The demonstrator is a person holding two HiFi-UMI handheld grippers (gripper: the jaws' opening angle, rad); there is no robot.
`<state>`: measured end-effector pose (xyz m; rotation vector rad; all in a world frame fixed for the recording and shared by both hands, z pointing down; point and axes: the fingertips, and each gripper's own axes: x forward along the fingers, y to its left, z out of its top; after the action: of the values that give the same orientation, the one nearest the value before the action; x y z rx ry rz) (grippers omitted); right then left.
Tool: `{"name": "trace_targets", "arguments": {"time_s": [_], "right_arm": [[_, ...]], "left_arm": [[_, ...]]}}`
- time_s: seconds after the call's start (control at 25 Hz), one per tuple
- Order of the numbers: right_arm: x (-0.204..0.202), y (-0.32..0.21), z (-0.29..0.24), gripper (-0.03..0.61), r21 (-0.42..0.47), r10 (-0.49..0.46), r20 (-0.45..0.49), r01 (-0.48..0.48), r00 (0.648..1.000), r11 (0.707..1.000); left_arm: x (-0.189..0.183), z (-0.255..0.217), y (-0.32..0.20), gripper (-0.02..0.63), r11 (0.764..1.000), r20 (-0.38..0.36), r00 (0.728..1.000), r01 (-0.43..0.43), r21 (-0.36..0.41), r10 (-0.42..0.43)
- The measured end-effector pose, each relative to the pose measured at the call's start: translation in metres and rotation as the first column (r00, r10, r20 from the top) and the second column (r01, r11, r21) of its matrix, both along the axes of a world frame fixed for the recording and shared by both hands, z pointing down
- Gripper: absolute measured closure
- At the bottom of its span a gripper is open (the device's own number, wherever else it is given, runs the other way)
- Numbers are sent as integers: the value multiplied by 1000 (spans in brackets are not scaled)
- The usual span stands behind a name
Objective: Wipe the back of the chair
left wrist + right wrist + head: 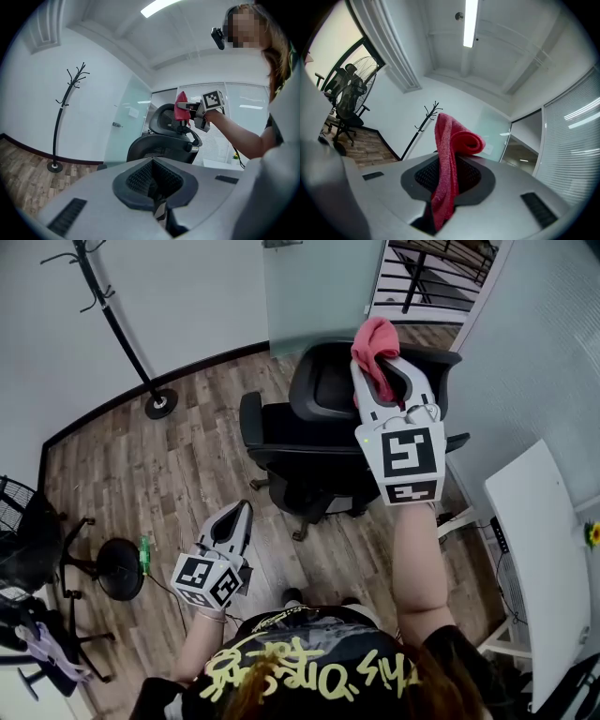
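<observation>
1. Chair (309, 442): standing black on the wood floor (187, 456), upper centre of the head view.
2. Right gripper (386, 371): reaching up-frame above the chair's headrest (323, 381), jaws clamping tight on a red cloth (375, 341), its fold bulging out past the tips.
3. Red cloth, in the left gripper view: hanging just beside the headrest; contact impossible to judge.
4. Left gripper (239, 514): hovering at lower left, well apart from the chair, jaws pressing together on nothing.

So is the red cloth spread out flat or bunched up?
Bunched up. The red cloth is pinched between the jaws of the right gripper, and its free top end is curled over into a loose roll.
</observation>
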<state>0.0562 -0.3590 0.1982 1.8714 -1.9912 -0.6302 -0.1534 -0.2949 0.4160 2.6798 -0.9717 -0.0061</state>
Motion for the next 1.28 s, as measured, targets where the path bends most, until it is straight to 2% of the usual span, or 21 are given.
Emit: {"name": "trace_targets", "arguments": {"time_s": [0.4, 0.8, 1.12, 1.28], "right_arm": [[-35, -24, 10, 517, -34, -7, -9, 6, 1000, 999], [-53, -46, 32, 517, -93, -13, -2, 13, 1000, 996], [-55, -61, 59, 517, -181, 1, 13, 1, 1000, 983], [-55, -59, 60, 517, -168, -23, 22, 27, 999, 985]], "left_arm": [[-9, 0, 0, 621, 1000, -3, 1000, 1, -1, -1], [-20, 14, 3, 621, 999, 31, 999, 10, -37, -9], [-18, -2, 0, 620, 1000, 30, 1000, 6, 0, -6], [-9, -14, -6, 621, 999, 37, 999, -6, 43, 4]]}}
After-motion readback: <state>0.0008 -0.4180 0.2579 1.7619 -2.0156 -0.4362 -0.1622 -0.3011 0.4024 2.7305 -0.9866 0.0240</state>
